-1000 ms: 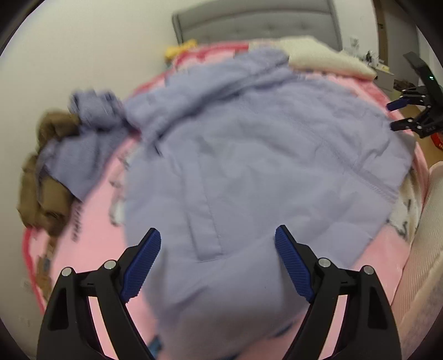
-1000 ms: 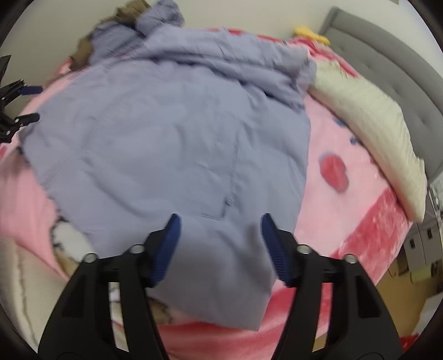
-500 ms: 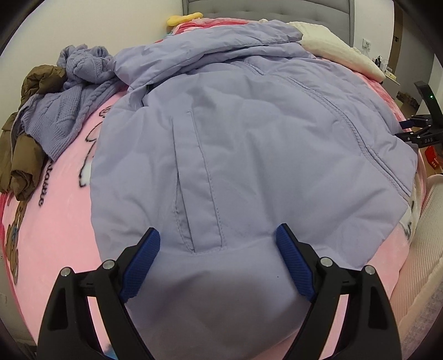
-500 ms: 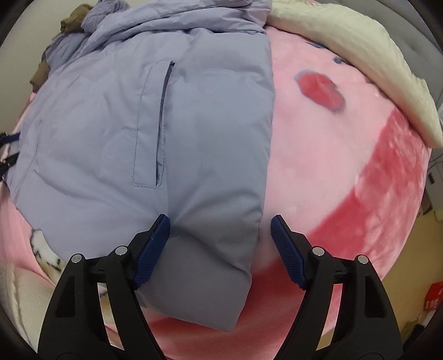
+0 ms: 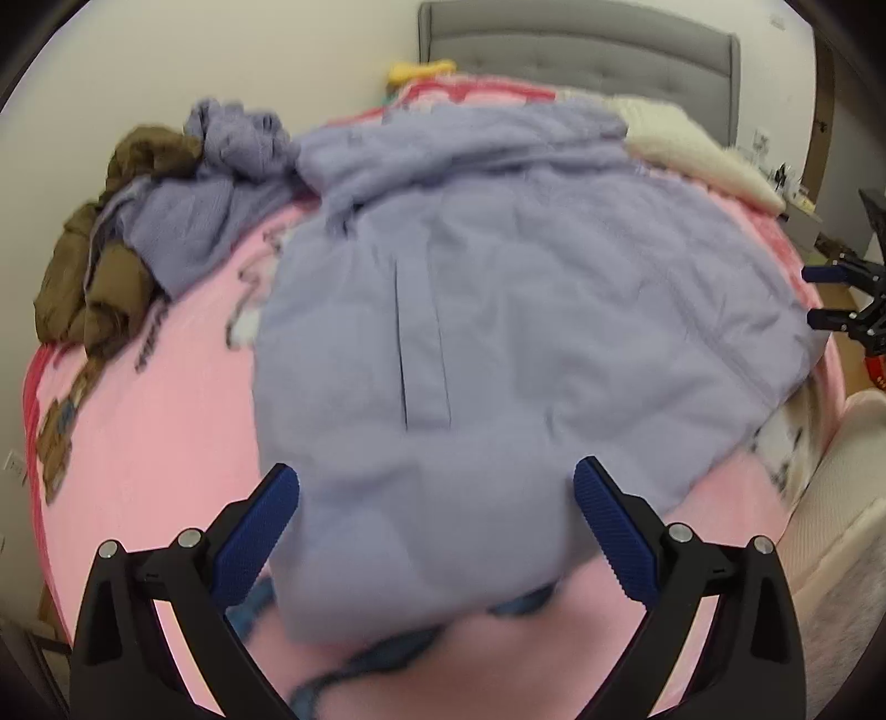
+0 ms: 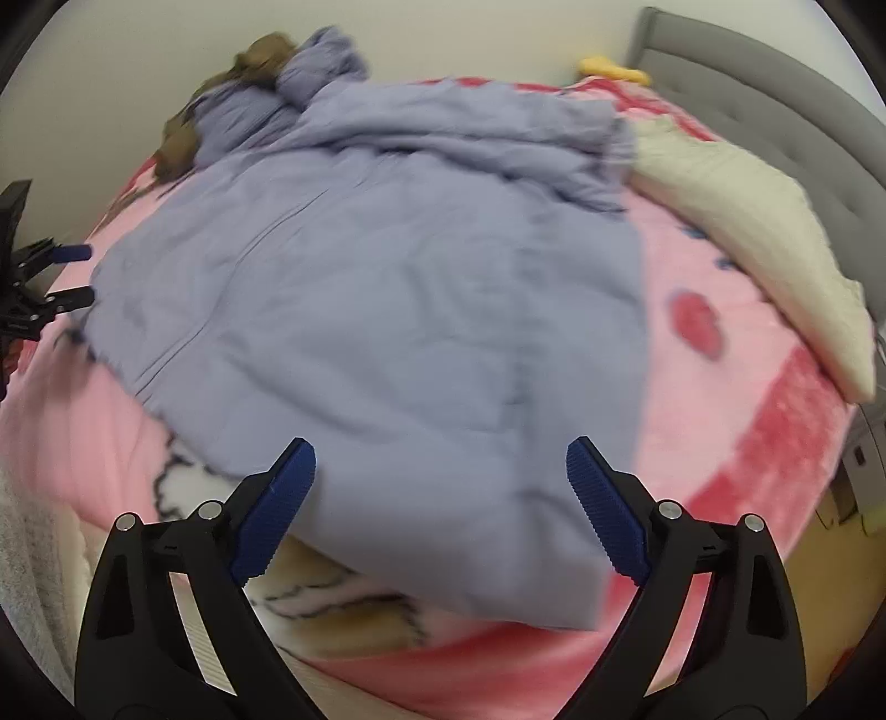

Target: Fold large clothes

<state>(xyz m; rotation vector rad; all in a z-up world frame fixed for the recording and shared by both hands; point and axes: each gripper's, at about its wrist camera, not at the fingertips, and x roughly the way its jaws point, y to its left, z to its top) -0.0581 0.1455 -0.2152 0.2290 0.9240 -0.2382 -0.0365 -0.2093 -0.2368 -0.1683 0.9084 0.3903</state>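
Lying spread on a pink blanket (image 5: 149,443) across a bed, a large lavender jacket (image 5: 526,310) has been laid out flat, pocket slit up, with its hem nearest both tools and its collar end bunched on the far side, toward the grey headboard (image 5: 581,50); judging by how it lies, no fold has yet been made, so the folding itself is all left to do. The left gripper (image 5: 437,520) hangs tilted down over one hem corner, its jaws having just been opening and now standing wide apart, the cloth seen between them but pressed by neither blue pad. The right gripper (image 6: 440,498) takes the same downward tilt over the other hem corner, its jaws likewise just widened and clear of the fabric. Each tool shows at the edge of the other's view, level with the jacket's side. Beyond the left jaws, a lavender knit (image 5: 183,232) and a brown garment (image 5: 94,277) sit heaped; beyond the right jaws lies a cream pillow (image 6: 764,243). Both views are blurred.
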